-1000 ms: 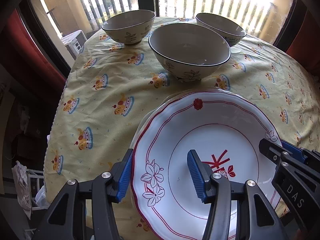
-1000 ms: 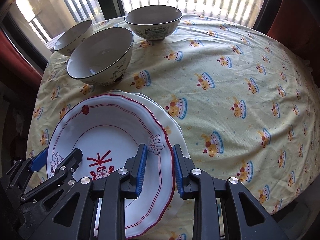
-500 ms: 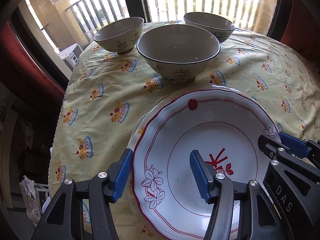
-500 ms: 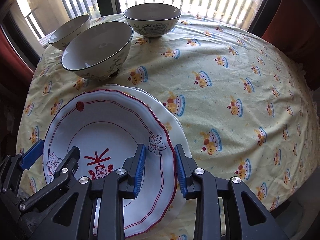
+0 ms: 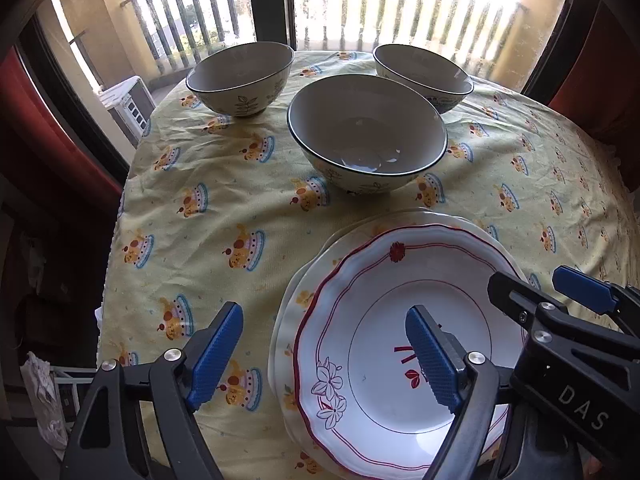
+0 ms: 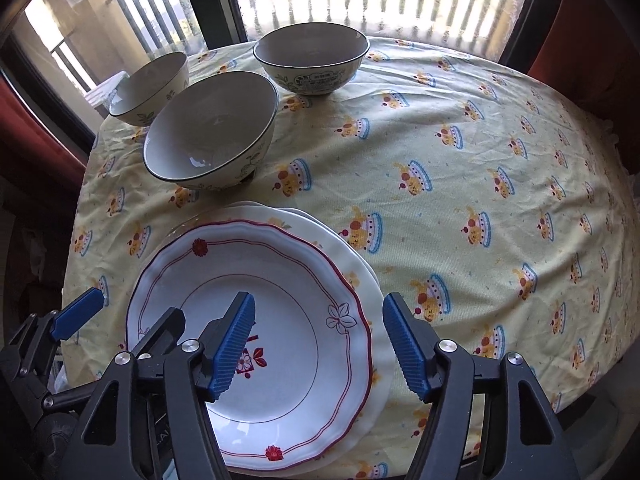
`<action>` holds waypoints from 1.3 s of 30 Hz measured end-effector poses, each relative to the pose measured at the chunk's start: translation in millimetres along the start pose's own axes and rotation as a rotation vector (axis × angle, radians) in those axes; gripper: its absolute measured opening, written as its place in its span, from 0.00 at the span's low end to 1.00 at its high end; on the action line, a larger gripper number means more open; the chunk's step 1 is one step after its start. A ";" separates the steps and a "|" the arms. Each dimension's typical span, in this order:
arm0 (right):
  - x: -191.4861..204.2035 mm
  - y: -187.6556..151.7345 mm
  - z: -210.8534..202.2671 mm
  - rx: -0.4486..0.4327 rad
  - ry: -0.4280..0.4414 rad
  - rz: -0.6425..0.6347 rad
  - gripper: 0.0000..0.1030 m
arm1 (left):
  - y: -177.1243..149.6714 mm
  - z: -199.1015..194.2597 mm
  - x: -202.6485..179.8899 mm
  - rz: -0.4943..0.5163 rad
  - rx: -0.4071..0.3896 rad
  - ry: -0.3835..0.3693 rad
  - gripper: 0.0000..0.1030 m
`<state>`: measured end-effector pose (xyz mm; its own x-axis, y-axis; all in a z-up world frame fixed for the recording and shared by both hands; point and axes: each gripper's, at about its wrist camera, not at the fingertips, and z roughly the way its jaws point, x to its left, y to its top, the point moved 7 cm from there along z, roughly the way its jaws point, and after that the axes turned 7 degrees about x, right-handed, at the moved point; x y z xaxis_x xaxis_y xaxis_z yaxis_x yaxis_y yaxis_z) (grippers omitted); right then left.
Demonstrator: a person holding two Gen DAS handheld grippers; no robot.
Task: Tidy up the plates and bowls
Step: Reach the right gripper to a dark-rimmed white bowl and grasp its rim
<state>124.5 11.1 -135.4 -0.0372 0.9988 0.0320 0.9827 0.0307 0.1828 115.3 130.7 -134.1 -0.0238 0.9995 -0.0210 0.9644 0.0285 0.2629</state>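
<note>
A white plate with a red rim (image 5: 400,320) (image 6: 288,304) lies on top of a stack of pale plates (image 5: 304,292) (image 6: 360,256) at the table's near edge. Three floral bowls stand beyond: a near one (image 5: 366,132) (image 6: 212,128), a far left one (image 5: 240,76) (image 6: 150,86) and a far right one (image 5: 424,74) (image 6: 312,56). My left gripper (image 5: 324,356) is open and empty, straddling the stack's left edge from above. My right gripper (image 6: 320,344) is open and empty, straddling its right edge. Each gripper shows in the other's view.
The round table wears a yellow cloth with a cake pattern (image 6: 480,160). A window with balcony railing (image 5: 400,8) stands behind it. Red curtains (image 5: 48,128) hang at both sides. The table's edge drops off at the left (image 5: 116,240).
My right gripper has opened and let go of the red-rimmed plate's rim. Both grippers have pulled back and up from the stack, and the left jaws stand wider.
</note>
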 end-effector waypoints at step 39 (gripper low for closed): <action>32.0 148.3 54.0 -0.100 0.009 -0.006 0.17 | 134.9 65.2 11.0 0.014 -0.048 0.044 0.22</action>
<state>278.9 49.7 -160.4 -0.0449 0.9982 0.0396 0.9595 0.0321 0.2800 262.3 144.7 -161.8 -0.0231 0.9994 0.0254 0.9511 0.0142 0.3086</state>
